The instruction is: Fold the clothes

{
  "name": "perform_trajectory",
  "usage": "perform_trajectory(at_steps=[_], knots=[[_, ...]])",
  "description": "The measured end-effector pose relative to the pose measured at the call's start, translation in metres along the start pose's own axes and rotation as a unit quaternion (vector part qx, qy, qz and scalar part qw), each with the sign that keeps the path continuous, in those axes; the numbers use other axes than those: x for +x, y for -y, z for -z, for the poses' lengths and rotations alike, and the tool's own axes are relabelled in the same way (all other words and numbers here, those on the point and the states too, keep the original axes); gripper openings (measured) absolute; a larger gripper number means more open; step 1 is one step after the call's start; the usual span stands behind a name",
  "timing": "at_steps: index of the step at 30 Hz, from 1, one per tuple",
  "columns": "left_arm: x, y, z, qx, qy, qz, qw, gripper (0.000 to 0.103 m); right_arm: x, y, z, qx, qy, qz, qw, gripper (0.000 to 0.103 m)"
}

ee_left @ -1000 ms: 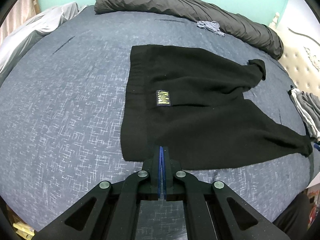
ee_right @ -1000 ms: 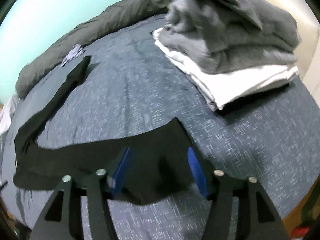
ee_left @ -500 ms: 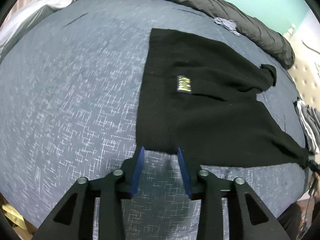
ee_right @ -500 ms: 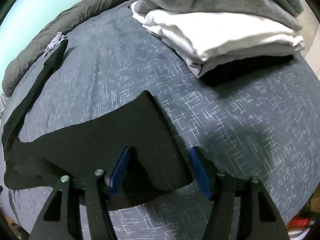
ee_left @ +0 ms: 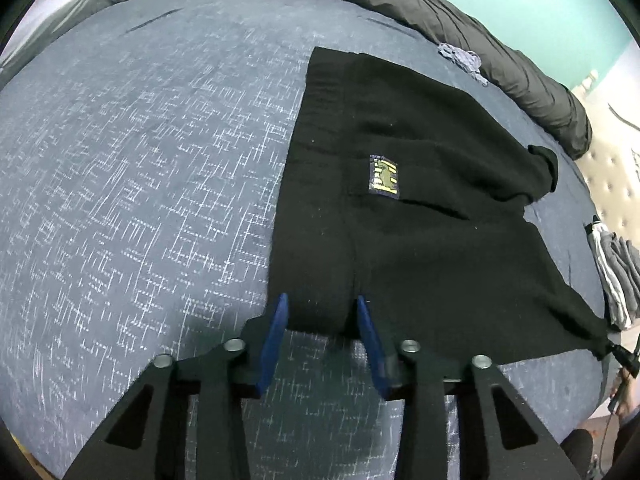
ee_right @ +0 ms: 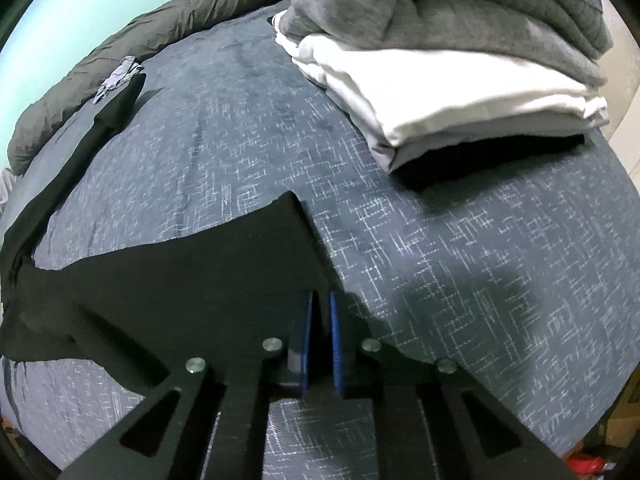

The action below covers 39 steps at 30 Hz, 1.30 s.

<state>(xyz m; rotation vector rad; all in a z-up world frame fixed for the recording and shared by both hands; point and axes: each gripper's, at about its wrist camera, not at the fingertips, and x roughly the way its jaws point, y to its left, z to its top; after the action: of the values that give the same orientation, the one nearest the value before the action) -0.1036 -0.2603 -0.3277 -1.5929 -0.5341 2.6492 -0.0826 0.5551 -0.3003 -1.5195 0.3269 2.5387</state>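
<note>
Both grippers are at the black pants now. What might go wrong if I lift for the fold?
The left gripper is open around the waistband of the black pants: lifting now would likely leave that corner behind. The right gripper is shut on the leg hem near the folded pile; a wide swing may knock it.

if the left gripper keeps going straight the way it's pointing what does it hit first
The left gripper, fingers spread, would first meet the near hem of the black garment lying flat on the bed; that edge already sits between its fingertips, though depth is unclear.
</note>
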Motion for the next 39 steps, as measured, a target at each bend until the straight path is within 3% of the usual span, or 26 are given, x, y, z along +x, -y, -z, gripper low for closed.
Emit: perform_trajectory(at_steps=[4, 9, 12, 26, 32, 36, 39], knots=[[-0.006, -0.011, -0.005, -0.016, 0.018, -0.014, 0.9996, 0.033, -0.002, 0.001, -0.002, 0.000, 0.003, -0.003, 1.000, 0.007], [0.002, -0.021, -0.007, -0.030, 0.005, 0.006, 0.9995, 0.038, 0.004, 0.000, -0.003, -0.002, -0.003, -0.002, 1.000, 0.007], [0.005, -0.022, -0.007, -0.041, 0.006, 0.038, 0.9984, 0.042, 0.008, -0.001, -0.005, 0.003, -0.006, -0.003, 1.000, 0.007], [-0.011, 0.015, -0.013, 0.014, 0.017, 0.109, 0.9938, 0.041, 0.008, -0.004, -0.005, 0.002, -0.008, 0.000, 1.000, 0.007], [0.007, 0.030, -0.019, 0.042, -0.011, 0.096, 0.9944, 0.041, 0.008, -0.004, -0.006, 0.001, -0.008, -0.001, 1.000, 0.007], [0.022, 0.027, -0.017, 0.031, -0.024, 0.090, 0.9952, 0.041, 0.008, -0.004, -0.005, 0.003, -0.008, -0.003, 1.000, 0.007], [0.023, 0.032, -0.015, 0.051, -0.023, 0.070, 0.9959, 0.014, 0.007, -0.004, -0.005, -0.001, -0.008, -0.004, 1.000, 0.007]])
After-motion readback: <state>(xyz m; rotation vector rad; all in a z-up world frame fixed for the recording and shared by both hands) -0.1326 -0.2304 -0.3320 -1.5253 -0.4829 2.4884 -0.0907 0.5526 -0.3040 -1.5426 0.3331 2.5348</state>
